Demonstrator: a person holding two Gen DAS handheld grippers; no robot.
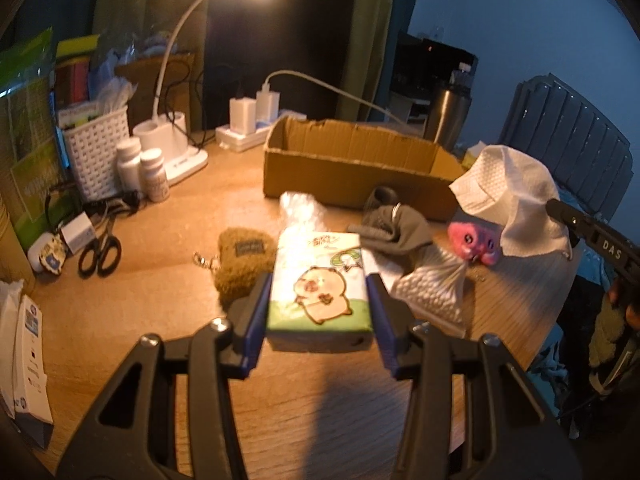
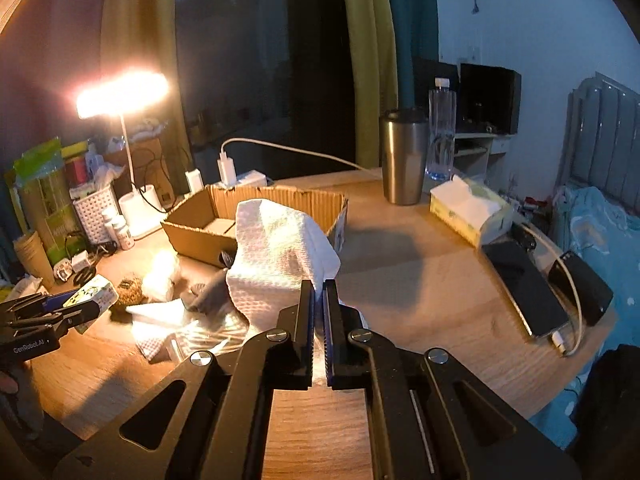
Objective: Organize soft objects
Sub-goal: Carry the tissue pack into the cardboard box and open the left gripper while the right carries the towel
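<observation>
A tissue pack (image 1: pixel 320 296) printed with a cartoon pig is clamped between the blue pads of the left hand-held gripper (image 1: pixel 320 312) and is held clear of the worktop (image 1: pixel 160 312). A white cloth (image 2: pixel 276 256) is pinched by one edge in the closed right hand-held gripper (image 2: pixel 319 300) and hangs draped above the worktop.

Seen from the left wrist, an open cardboard box (image 1: pixel 352 160) lies at 12 o'clock of the pack; its floor is hidden there, and from the right wrist only bare cardboard is seen inside. A brown fuzzy pouch (image 1: pixel 240 264) lies at 9 o'clock, a grey cloth (image 1: pixel 400 228) at 1 o'clock, a bag of cotton swabs (image 1: pixel 436 284) at 3 o'clock, and a pink plush toy (image 1: pixel 472 240) at 2 o'clock. A white lattice basket (image 1: pixel 96 152) at 10 o'clock is filled with packets.
</observation>
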